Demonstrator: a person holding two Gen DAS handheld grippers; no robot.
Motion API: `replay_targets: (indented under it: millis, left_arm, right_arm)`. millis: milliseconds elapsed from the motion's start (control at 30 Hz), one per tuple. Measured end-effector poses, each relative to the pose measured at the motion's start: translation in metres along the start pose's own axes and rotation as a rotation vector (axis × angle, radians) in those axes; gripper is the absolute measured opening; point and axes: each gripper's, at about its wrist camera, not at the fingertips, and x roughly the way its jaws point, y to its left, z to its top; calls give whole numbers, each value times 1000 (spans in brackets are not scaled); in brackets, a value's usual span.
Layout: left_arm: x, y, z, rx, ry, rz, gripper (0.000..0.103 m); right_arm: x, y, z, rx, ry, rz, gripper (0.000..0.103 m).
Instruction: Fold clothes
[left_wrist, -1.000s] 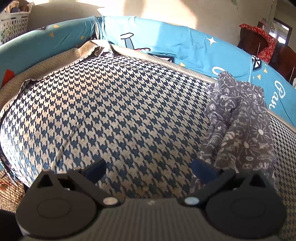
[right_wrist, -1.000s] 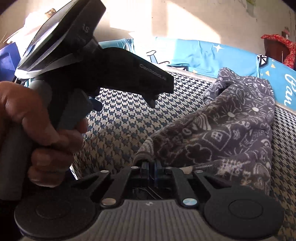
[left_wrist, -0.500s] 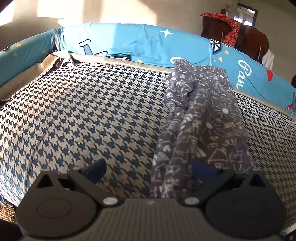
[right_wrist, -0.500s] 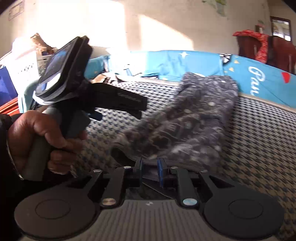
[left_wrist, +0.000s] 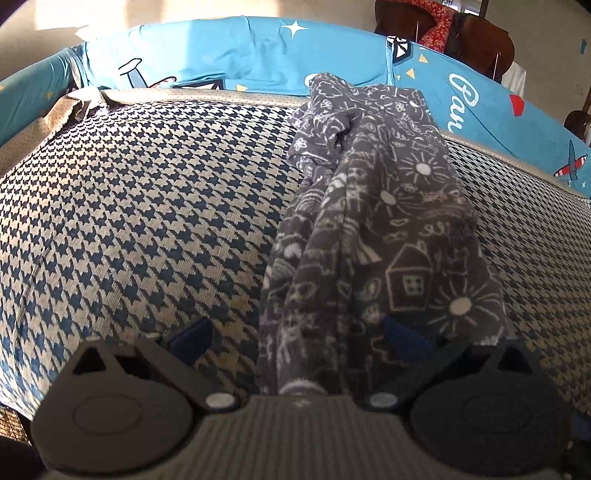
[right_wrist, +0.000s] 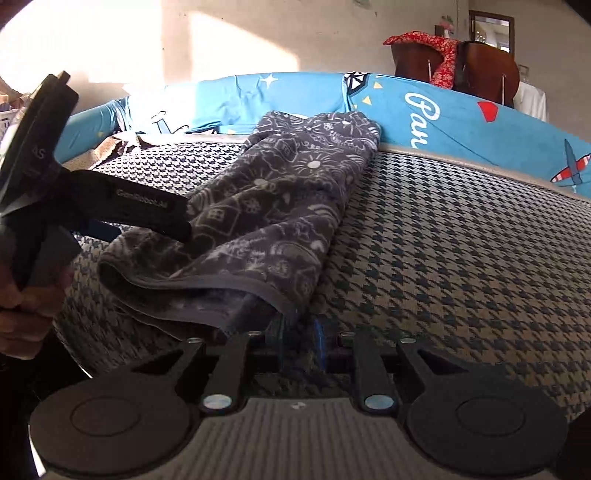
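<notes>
- At the far left of the right wrist view, a person's hand (right_wrist: 14, 291) grips the handle of the left tool (left_wrist: 295, 332), a black two-finger tool with blue pads.
- The tip of the left tool reaches over the near left part of the dark grey garment printed with white doodles of houses and suns (left_wrist: 388, 221); I cannot tell from that view whether it touches the cloth.
- In the left wrist view the left tool's fingers stand wide apart, with the near end of the garment lying between them and neither pad pressing on it.
- The garment lies bunched in a long strip on the houndstooth-patterned navy and beige cover of the bed (left_wrist: 147, 221), running from the near edge back to the far edge.
- Its far end rests against the bright blue padded bumper printed with stars and planes (left_wrist: 221, 51) that rims the bed.
- The right tool (right_wrist: 297, 338) has its fingers close together, with the garment's dark hemmed edge between them; I cannot tell whether the pads press on it.
- At the far right, behind the bumper, stands a brown wooden chair (right_wrist: 480, 70) draped with a red patterned cloth (right_wrist: 432, 48).
</notes>
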Motion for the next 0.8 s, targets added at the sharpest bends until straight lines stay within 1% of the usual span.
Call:
replay_targets:
  millis: [233,367,633,800]
  left_arm:
    - [8,2,-1,-12,29,16,103]
    - [11,3,-1,-28,40,16,103]
    - [13,7,-1,-54,52,5,103]
    - [14,7,-2,-58,54,2,103]
  right_arm:
    - [7,3,2,-10,7,2,18]
    - [10,10,1,-58,-3,-25,19]
    - [11,19,0,-121,-20,-32,19]
    - [16,33,-3,-222,-29,-59,19]
